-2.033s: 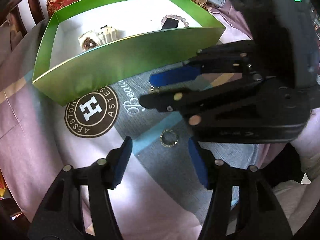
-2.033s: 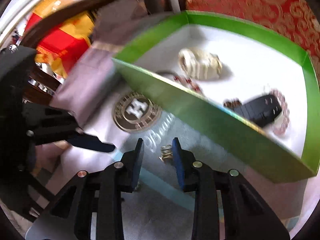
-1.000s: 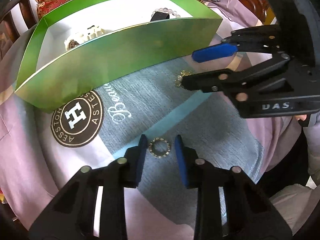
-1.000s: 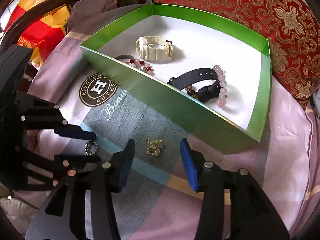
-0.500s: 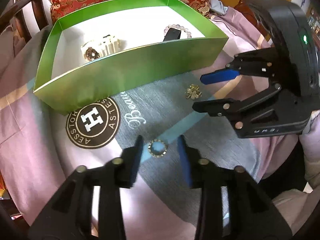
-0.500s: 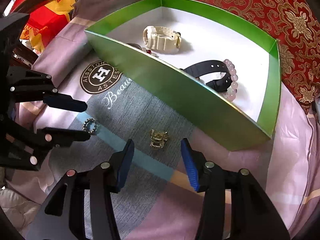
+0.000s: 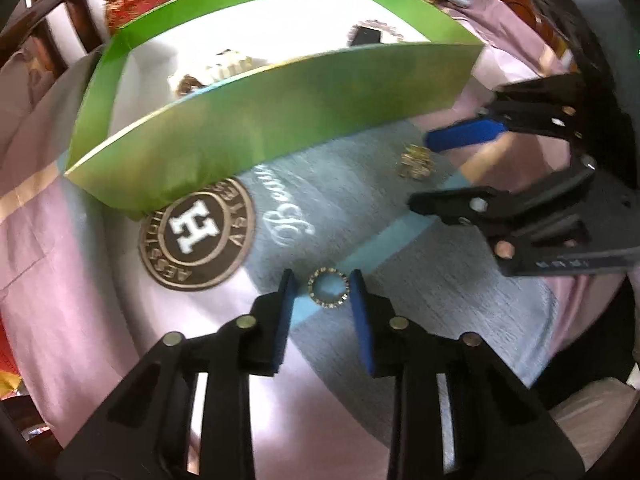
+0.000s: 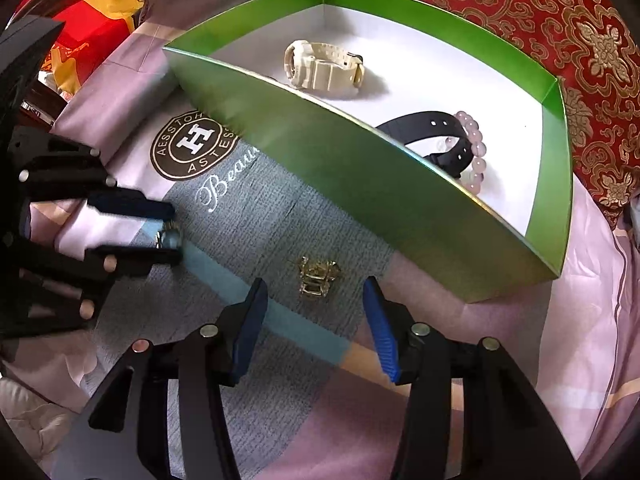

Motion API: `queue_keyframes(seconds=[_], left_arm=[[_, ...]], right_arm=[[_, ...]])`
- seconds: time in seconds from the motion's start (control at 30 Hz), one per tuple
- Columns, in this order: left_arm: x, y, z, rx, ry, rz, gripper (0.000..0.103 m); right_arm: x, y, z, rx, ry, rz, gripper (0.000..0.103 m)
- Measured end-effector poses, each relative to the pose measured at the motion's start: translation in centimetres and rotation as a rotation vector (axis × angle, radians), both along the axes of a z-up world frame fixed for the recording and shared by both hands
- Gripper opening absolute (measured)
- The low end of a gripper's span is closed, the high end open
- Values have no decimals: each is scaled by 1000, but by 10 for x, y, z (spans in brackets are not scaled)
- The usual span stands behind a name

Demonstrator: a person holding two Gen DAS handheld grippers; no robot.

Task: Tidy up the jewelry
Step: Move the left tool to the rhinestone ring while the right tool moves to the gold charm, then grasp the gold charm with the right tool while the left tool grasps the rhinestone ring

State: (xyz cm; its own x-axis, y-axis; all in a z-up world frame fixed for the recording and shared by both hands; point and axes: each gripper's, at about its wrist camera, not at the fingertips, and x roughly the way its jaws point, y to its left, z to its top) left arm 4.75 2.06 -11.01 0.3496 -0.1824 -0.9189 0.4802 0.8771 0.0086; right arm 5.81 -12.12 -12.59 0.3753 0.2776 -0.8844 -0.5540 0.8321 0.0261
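A small studded ring [image 7: 328, 289] lies flat on the blue-grey cloth between my left gripper's [image 7: 321, 280] fingers, which are still open with a narrow gap on each side. In the right wrist view that left gripper [image 8: 170, 232] brackets the ring [image 8: 167, 237] at the left. A gold clover-shaped piece [image 8: 319, 280] lies on the cloth between the wide-open fingers of my right gripper [image 8: 315, 283]; the left wrist view shows this piece [image 7: 416, 165] at the right gripper's [image 7: 419, 170] tips. Behind stands a green box [image 8: 360, 200] holding a cream watch [image 8: 322, 67], a black watch [image 8: 436, 136] and a pink bead bracelet [image 8: 476, 152].
The box's tall front wall [image 7: 280, 120] rises just beyond both grippers. A round "H" logo [image 7: 197, 236] is printed on the pink and grey cloth. A red brocade cushion [image 8: 580, 40] sits behind the box, a dark wooden chair frame [image 7: 40, 8] to the left.
My left gripper's fingers have narrowed around the ring. The right gripper has come closer to the gold piece, which now sits between its open fingers.
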Motion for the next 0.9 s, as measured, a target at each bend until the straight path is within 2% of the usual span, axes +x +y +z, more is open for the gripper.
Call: queue_keyframes(seconds=[0.1, 0.2, 0.3, 0.47, 0.6, 0.63, 0.77, 0.9], left_arm=[[7, 9, 0, -4, 3, 43, 29], [4, 8, 2, -11, 2, 25, 31], [-4, 15, 5, -1, 4, 0, 42], [0, 15, 0, 7, 16, 16, 45], [2, 15, -2, 30, 10, 36, 61], [2, 16, -2, 29, 13, 43, 62], [4, 20, -2, 30, 8, 40, 61], [4, 16, -1, 16, 5, 26, 45]], right_arm=[[-1, 0, 0, 2, 1, -1, 51], [-1, 0, 0, 5, 1, -5, 51], [1, 1, -1, 6, -2, -6, 51], [-2, 4, -2, -5, -33, -1, 51], [-2, 5, -3, -1, -49, -3, 52], [-2, 5, -3, -2, -51, -2, 52], [0, 3, -2, 2, -40, -4, 52], [6, -3, -2, -3, -33, -30, 52]])
